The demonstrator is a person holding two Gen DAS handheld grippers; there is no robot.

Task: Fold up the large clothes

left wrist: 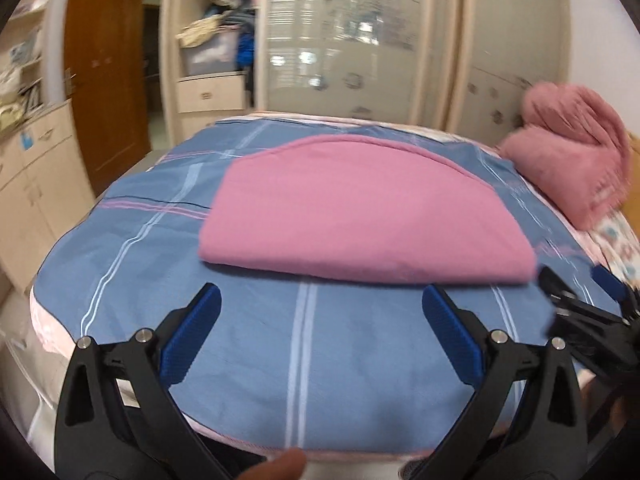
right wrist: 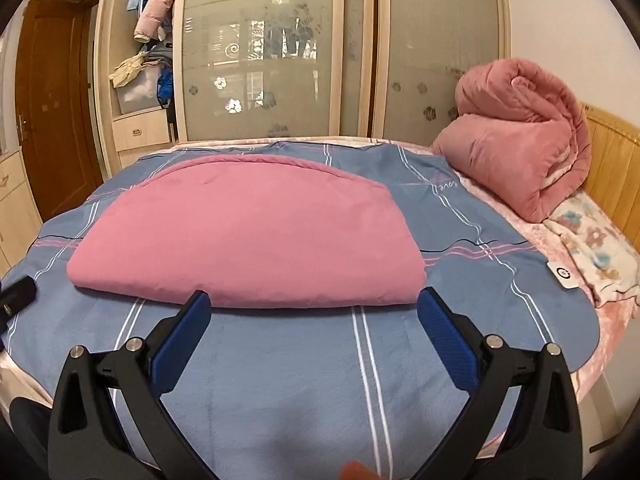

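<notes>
A pink garment (left wrist: pixel 360 212) lies folded flat into a half-round stack on the blue plaid bed cover (left wrist: pixel 320 344); it also shows in the right wrist view (right wrist: pixel 248 236). My left gripper (left wrist: pixel 322 300) is open and empty, just short of the garment's near folded edge. My right gripper (right wrist: pixel 314 300) is open and empty, its fingertips at the garment's near edge, toward its right half. The right gripper shows at the right edge of the left wrist view (left wrist: pixel 580 292). The left gripper's tip shows at the left edge of the right wrist view (right wrist: pixel 16 296).
A rolled pink quilt (right wrist: pixel 520 136) sits at the bed's far right by a wooden headboard (right wrist: pixel 616 160). A floral blanket (right wrist: pixel 596 240) lies below it. A wardrobe with glass sliding doors (right wrist: pixel 340 60) stands behind the bed. A white drawer unit (left wrist: pixel 36 184) stands left.
</notes>
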